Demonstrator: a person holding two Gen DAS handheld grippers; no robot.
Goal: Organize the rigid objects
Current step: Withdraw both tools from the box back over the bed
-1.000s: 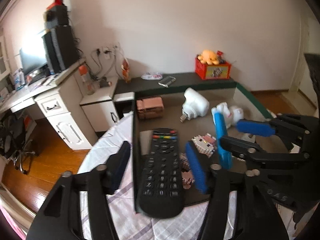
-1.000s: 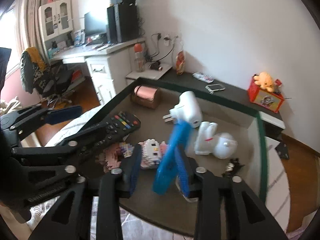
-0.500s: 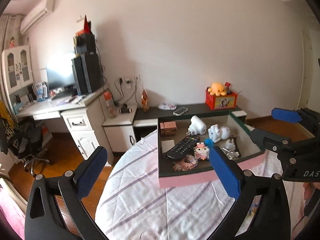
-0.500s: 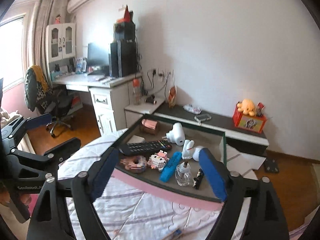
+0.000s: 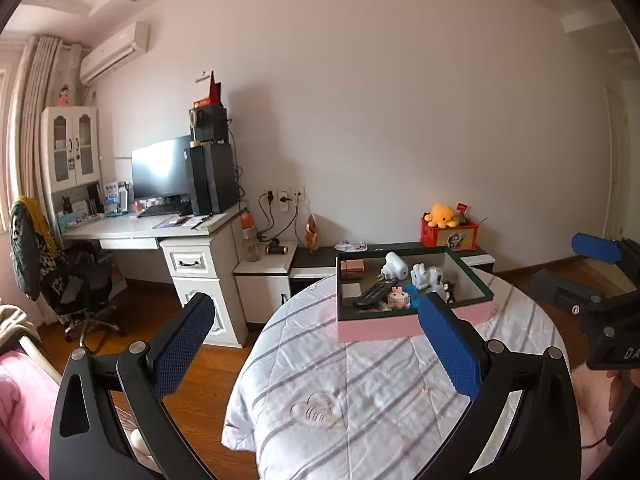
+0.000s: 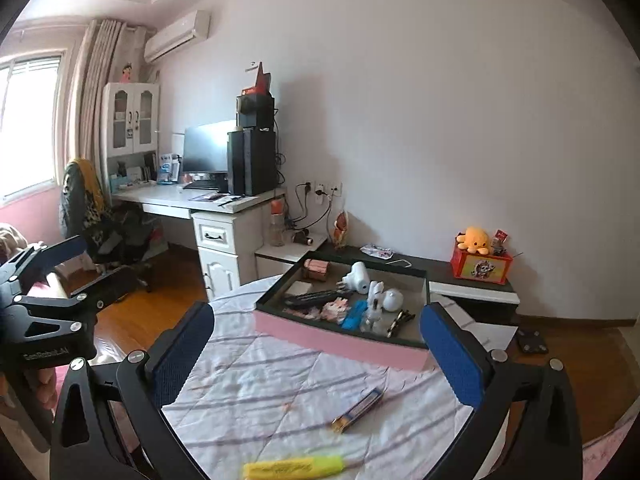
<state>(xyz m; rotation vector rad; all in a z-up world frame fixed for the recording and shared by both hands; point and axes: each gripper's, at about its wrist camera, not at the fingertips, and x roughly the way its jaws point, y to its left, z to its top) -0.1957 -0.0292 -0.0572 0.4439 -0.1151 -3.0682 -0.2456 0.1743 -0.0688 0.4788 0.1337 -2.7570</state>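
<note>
A pink box (image 5: pixel 416 326) with a dark inside stands at the far side of the round, striped-cloth table (image 5: pixel 360 400). In it lie a black remote (image 5: pixel 374 294), a blue bar (image 6: pixel 354 314), a white plug adapter (image 6: pixel 358 276), a white rabbit figure (image 6: pixel 376 304) and a block figure (image 5: pixel 398 296). My left gripper (image 5: pixel 316 312) is open well short of the box, with nothing between its fingers. My right gripper (image 6: pixel 318 316) is also back from the box; its jaws are opening wide and hold nothing. A small tube (image 6: pixel 358 408) and a yellow highlighter (image 6: pixel 294 466) lie on the cloth near the right gripper.
A white desk (image 5: pixel 160 232) with a monitor and speakers stands to the left, with an office chair (image 5: pixel 72 284) beside it. A low dark cabinet (image 6: pixel 440 270) behind the table carries a red box with an orange plush (image 6: pixel 476 240). Wooden floor surrounds the table.
Both grippers have drawn back and up from the box and opened wide. The left let go of the remote and the right let go of the blue bar; both things now lie in the box.
</note>
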